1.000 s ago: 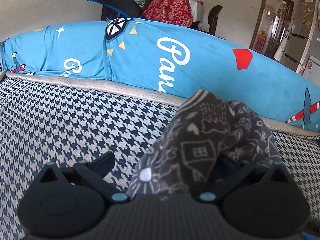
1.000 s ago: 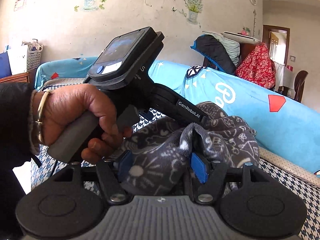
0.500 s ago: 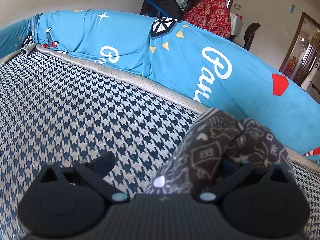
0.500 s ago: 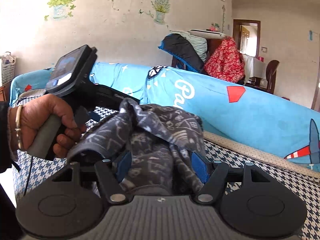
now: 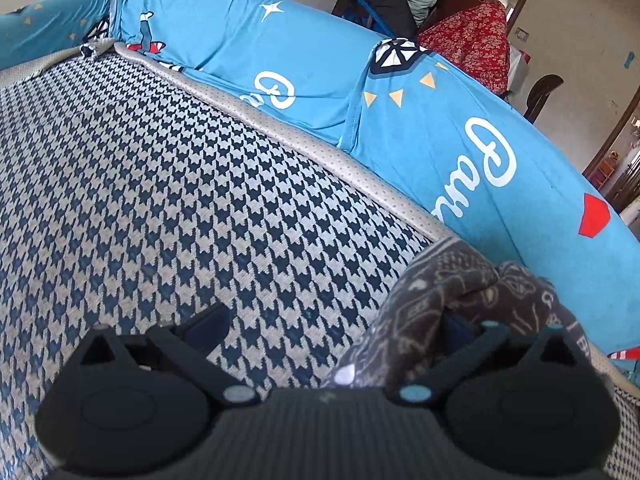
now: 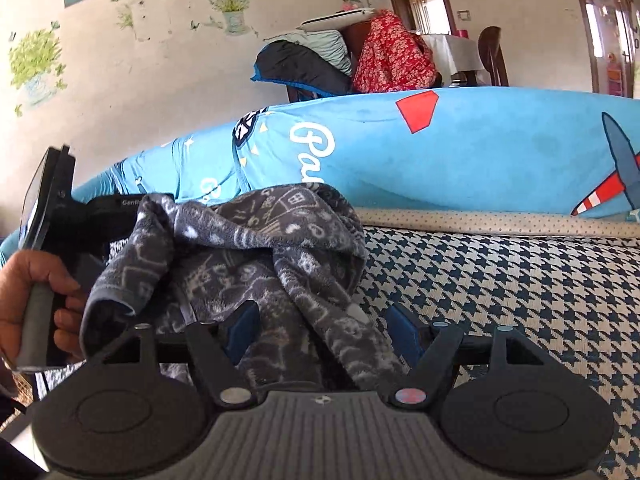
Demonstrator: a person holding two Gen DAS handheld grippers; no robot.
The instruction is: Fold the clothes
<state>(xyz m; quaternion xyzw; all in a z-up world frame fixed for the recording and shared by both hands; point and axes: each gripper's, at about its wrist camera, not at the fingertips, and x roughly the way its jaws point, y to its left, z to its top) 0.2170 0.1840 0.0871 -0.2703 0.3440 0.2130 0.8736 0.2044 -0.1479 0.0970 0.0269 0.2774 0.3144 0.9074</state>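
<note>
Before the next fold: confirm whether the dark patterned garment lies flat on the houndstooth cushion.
No: the dark patterned garment is bunched and lifted above the houndstooth cushion, draped across the right gripper.

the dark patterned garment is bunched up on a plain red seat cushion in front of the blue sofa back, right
Not quite: the seat cushion is not plain red but a navy and cream houndstooth check, as the left wrist view shows. The rest holds: the dark patterned garment is bunched up on it, in front of the blue sofa back.

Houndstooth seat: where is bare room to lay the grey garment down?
Bare houndstooth seat stretches from the left gripper to the beige piping. Another bare patch lies beside the right gripper. The grey garment crowds both grippers.
</note>
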